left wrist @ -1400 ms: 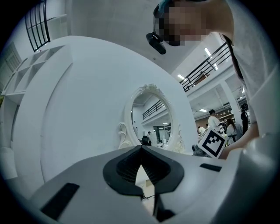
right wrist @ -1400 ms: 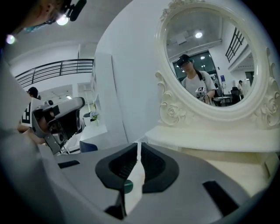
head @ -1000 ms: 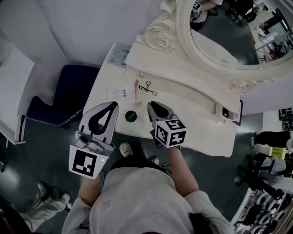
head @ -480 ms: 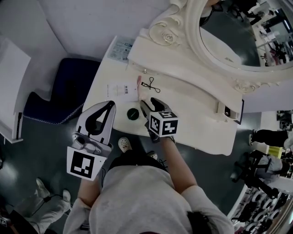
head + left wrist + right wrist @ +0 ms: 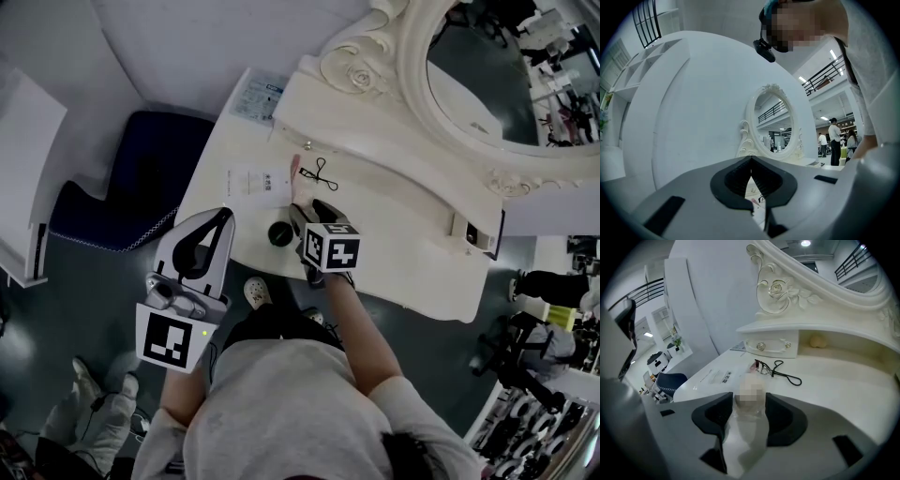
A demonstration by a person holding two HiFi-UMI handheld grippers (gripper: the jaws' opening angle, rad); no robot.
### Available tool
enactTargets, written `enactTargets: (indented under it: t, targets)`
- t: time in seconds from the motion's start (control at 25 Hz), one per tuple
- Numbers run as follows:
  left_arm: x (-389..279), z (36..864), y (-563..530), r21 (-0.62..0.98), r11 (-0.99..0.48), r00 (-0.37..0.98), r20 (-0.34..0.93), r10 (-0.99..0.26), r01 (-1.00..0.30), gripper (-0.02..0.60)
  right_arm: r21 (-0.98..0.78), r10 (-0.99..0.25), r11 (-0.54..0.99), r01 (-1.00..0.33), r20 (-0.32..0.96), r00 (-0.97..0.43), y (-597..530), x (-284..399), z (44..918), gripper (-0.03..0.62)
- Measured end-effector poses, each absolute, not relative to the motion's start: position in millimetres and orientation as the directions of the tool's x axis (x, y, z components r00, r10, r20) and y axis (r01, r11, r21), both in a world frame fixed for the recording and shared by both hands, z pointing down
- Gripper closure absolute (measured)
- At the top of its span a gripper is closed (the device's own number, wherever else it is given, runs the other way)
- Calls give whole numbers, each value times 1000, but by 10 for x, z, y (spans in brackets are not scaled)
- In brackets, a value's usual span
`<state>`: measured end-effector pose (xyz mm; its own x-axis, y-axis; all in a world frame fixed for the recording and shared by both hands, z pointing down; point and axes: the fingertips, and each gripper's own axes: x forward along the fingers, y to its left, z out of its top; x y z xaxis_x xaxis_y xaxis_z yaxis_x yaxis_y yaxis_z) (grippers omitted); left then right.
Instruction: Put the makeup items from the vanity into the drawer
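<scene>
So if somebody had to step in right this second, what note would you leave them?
Grippers: the left gripper is shut on nothing. The right gripper has its jaws against both sides of a pale clear-wrapped item that lies on the vanity. It looks gripped but not lifted.
Other things: the eyelash curler lies just beyond that item, and a dark round item sits near the front edge.
The small drawer under the mirror looks closed.
Done: nothing visibly put away.
Left: open the drawer and put all three items in.
</scene>
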<state>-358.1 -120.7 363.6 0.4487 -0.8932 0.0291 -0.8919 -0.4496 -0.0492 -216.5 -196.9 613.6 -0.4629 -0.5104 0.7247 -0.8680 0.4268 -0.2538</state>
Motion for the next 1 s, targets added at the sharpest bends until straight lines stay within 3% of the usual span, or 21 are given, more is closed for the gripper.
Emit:
enactTargets:
  t: [0.4,1.0]
  targets:
    - [-3597,3639,-1159,-50,-441,440,28,-897,-896,566,-181,-558,441,-879,712,-426,-1950,-2099,6064,464]
    - [-3351,3551,-1161,-53,-469,469,19,-883,-882,566,-189,-679,504,-843,516,-522,-1897,-2047,5216,476]
